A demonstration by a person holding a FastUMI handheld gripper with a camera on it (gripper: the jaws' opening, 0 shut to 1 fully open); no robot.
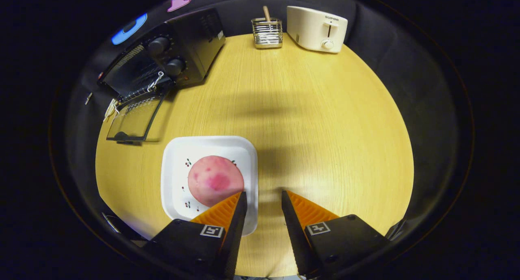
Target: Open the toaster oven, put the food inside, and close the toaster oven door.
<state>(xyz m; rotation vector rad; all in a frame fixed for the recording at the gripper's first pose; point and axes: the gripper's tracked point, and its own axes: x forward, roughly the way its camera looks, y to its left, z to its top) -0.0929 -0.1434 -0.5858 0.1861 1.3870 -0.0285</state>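
Observation:
A black toaster oven (170, 60) stands at the far left of the round wooden table (308, 121), its glass door (134, 119) folded down flat toward me. A pink, red-blotched round bun (215, 179) lies on a white square plate (178, 166) just ahead of my left finger. My gripper (263, 195) hovers above the table at the plate's right edge, open, with bare tabletop showing between the fingers. The left fingertip (235, 202) overlaps the bun's near side in view; whether it touches is unclear.
A white pop-up toaster (317, 28) sits at the table's far edge. Beside it on the left is a wire holder (267, 33) with a wooden stick in it. Bare tabletop spreads across the middle and right.

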